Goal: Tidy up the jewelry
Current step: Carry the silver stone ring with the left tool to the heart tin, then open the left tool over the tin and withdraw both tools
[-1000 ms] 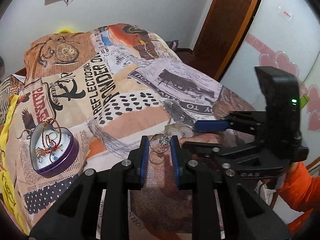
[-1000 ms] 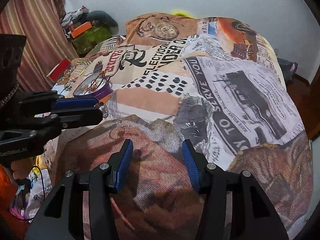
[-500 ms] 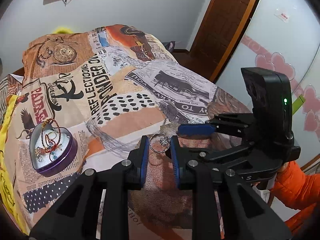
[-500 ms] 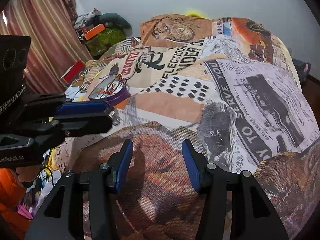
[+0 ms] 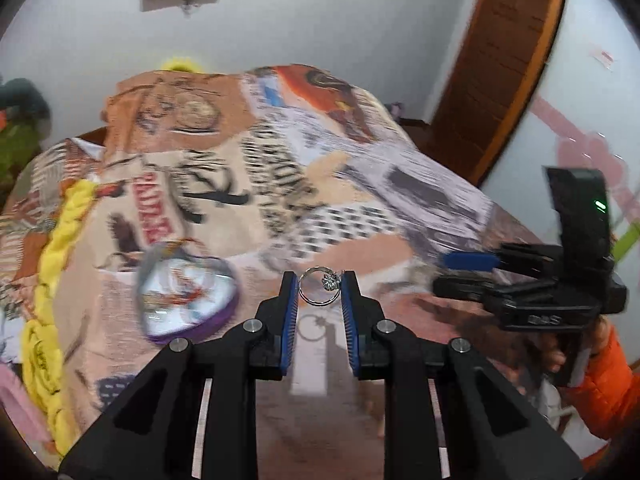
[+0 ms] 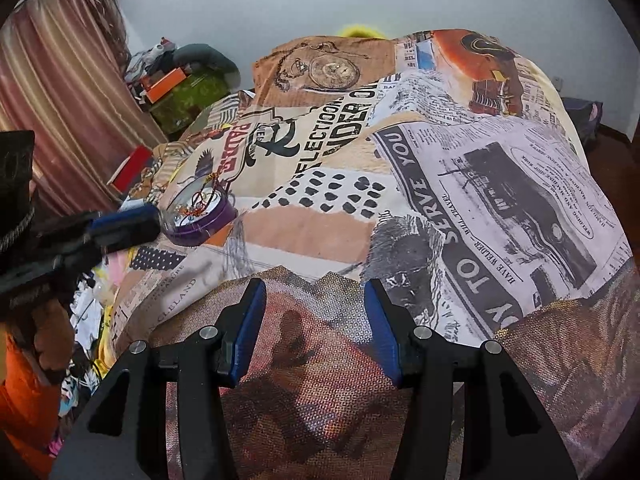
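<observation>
The left tongs [image 5: 320,286] are clamped on a silver ring [image 5: 319,291] with a small sparkly setting, pinched by its sides between the blue pads [image 5: 289,320]. The ring hangs clear of the bed [image 5: 360,248], its shadow on the blanket below. Left of the ring, a heart-shaped purple tin [image 5: 188,292] rests on the blanket with red and gold jewelry inside; that view is blurred. The right tongs [image 6: 314,292] stand apart with nothing between them, above the brown part of the blanket near the bed's edge. From the right wrist view the tin [image 6: 200,216] sits well to the left, just beside the tip of the left tongs [image 6: 124,224]. An orange sleeve [image 5: 608,384] shows behind the right tongs [image 5: 472,272].
</observation>
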`<state>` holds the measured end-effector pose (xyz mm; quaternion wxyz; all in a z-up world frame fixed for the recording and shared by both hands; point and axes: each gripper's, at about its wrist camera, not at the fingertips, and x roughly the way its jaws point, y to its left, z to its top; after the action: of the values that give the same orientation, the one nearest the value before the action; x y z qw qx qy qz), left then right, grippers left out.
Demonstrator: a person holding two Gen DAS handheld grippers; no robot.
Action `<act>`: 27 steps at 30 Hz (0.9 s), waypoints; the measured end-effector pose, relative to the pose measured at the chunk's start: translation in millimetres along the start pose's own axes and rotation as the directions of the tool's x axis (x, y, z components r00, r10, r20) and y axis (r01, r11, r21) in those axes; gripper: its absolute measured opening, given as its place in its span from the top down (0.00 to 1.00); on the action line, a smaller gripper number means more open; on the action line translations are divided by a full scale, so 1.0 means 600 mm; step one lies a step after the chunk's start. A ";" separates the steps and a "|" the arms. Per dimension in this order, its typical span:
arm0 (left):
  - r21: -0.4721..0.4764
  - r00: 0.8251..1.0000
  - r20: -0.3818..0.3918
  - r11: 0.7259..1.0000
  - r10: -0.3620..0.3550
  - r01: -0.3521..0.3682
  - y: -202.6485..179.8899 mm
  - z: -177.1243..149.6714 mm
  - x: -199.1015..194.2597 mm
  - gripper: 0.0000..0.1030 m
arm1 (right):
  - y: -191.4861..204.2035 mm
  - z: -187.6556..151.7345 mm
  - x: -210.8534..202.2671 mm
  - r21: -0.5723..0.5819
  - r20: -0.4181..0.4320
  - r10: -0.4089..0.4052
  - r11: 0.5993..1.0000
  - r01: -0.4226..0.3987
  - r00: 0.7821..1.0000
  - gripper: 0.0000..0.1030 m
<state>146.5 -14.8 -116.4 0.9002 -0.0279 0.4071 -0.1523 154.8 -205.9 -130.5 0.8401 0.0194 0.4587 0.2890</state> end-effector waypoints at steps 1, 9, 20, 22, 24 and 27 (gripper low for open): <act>-0.012 1.000 0.005 1.000 0.018 -0.018 0.013 0.002 -0.002 0.80 | 0.002 0.000 0.000 -0.002 -0.002 -0.002 1.000 0.002 1.000 0.54; -0.096 0.984 -0.007 0.980 0.176 -0.176 0.106 0.008 0.019 0.80 | 0.027 0.013 -0.014 -0.032 0.040 -0.029 0.999 0.030 0.999 0.54; -0.125 0.979 -0.062 0.972 0.194 -0.200 0.136 -0.020 0.055 0.79 | 0.078 0.036 -0.029 -0.083 0.110 -0.037 0.995 0.046 0.993 0.54; -0.121 0.977 -0.050 0.970 0.207 -0.211 0.130 -0.020 0.044 0.79 | 0.087 0.039 -0.032 -0.092 0.119 -0.039 0.994 0.050 0.992 0.54; -0.127 0.975 -0.021 0.967 0.221 -0.222 0.127 -0.017 0.023 0.79 | 0.098 0.041 -0.038 -0.100 0.132 -0.043 0.993 0.056 0.990 0.54; -0.140 0.963 0.053 0.957 0.265 -0.255 0.117 -0.008 -0.026 0.77 | 0.114 0.049 -0.051 -0.111 0.165 -0.038 0.992 0.057 0.985 0.54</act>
<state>150.9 57.2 -120.7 0.9225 -0.0391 0.3839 -0.0041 133.2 -157.6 -70.2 0.8811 -0.0165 0.3714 0.2921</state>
